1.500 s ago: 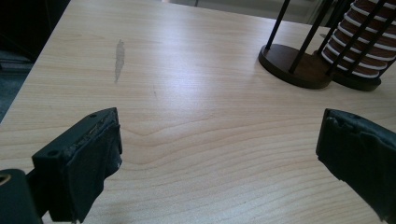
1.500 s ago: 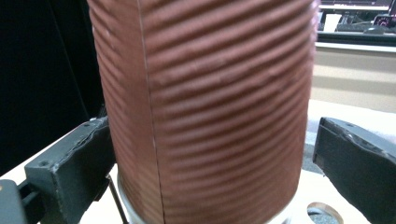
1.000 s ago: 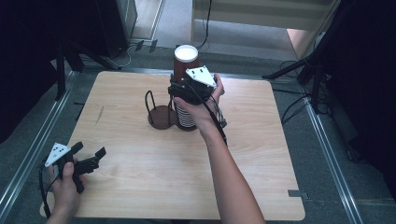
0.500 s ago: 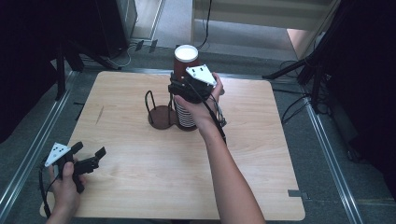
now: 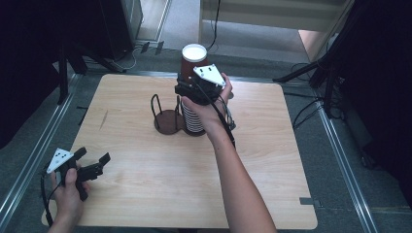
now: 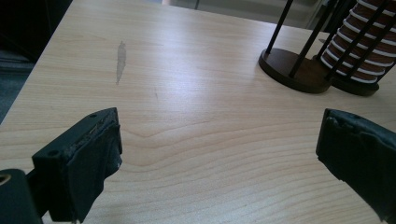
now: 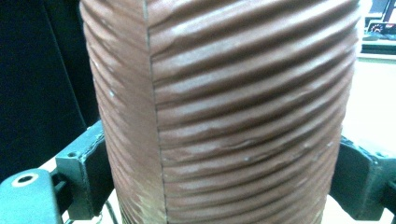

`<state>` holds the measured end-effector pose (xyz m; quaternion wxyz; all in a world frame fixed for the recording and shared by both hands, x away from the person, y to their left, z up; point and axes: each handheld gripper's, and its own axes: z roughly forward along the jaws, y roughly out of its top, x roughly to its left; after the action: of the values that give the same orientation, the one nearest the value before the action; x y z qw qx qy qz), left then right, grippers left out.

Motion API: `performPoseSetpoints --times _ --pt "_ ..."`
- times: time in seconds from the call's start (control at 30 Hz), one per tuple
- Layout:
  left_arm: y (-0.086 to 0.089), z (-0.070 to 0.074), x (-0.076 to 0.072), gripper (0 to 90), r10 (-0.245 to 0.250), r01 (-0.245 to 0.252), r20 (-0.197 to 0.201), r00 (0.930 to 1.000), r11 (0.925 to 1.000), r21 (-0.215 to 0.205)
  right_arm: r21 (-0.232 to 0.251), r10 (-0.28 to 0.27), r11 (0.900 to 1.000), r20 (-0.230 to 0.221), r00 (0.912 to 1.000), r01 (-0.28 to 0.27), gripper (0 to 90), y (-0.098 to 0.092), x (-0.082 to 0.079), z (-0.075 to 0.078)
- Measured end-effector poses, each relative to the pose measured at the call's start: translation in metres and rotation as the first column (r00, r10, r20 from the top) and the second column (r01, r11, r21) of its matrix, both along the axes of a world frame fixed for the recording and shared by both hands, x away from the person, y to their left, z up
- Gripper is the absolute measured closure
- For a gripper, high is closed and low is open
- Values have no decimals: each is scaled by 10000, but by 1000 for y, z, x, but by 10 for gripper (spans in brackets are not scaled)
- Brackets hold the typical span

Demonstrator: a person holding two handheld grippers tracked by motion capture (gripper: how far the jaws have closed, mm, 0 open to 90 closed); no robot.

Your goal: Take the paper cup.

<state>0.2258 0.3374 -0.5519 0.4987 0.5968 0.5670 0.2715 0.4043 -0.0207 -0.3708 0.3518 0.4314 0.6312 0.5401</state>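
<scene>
A tall stack of brown ribbed paper cups (image 5: 194,119) stands in a dark wire holder at the table's far middle, and the top cup (image 5: 194,56) shows its white inside. My right gripper (image 5: 187,90) reaches the upper part of the stack from the near side. In the right gripper view the ribbed cup (image 7: 233,107) sits between the jaws; they have just been closing, and both pads (image 7: 88,182) touch its sides. My left gripper (image 5: 92,162) rests low at the front left, open, with bare table between its fingers (image 6: 79,163).
A second wire holder (image 5: 165,121) with a round dark base stands just left of the stack, with no cups in it; it appears far right in the left gripper view (image 6: 294,72). The wooden table (image 5: 145,194) has metal rails on the floor on both sides.
</scene>
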Motion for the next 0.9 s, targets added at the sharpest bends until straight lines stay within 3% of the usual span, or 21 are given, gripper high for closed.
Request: performPoseSetpoints --times 0.13,0.23,0.6,0.9 --pt "0 0 0 10 5 -5 21 10000 10000 -14 8 -41 10000 69 10000 41 97 1 0 4" --pt "0 0 0 10 8 -8 10 10000 10000 -31 271 -113 9996 127 9999 110 99 1 -1 10" --pt "1 0 0 10 14 -14 7 10000 10000 -43 -30 -154 9999 636 9979 157 108 4 -2 23" --pt "1 0 1 10 11 -11 28 10000 10000 -21 333 -75 9994 920 9957 44 109 6 -5 41"
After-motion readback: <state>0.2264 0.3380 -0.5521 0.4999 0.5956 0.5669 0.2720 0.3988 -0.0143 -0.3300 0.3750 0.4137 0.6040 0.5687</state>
